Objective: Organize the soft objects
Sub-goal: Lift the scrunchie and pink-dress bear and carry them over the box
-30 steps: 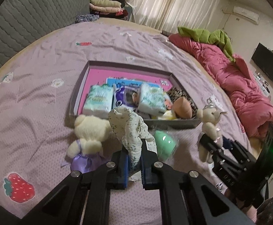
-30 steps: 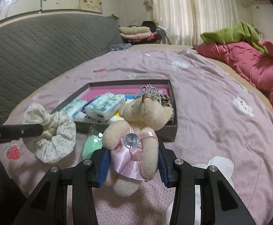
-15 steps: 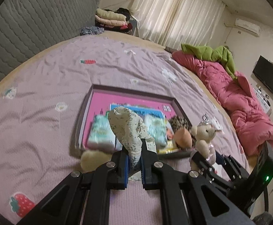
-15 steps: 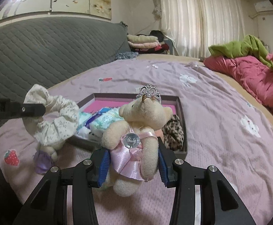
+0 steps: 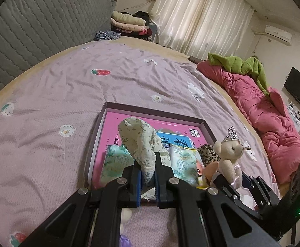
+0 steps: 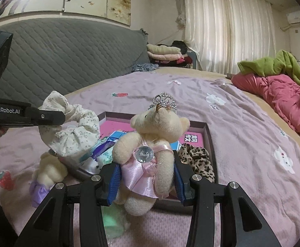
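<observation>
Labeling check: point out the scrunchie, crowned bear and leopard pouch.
scrunchie (image 5: 142,142): left wrist view, floral fabric above the pads.
crowned bear (image 6: 160,126): right wrist view, its head.
leopard pouch (image 6: 197,157): right wrist view, spotted top surface.

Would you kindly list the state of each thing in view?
Left tool: shut on floral fabric scrunchie.
Right tool: shut on cream crowned teddy bear.
Grey shallow box: open, partly filled.
Purple-skirted cream bear: lying on the bedspread outside the box.
</observation>
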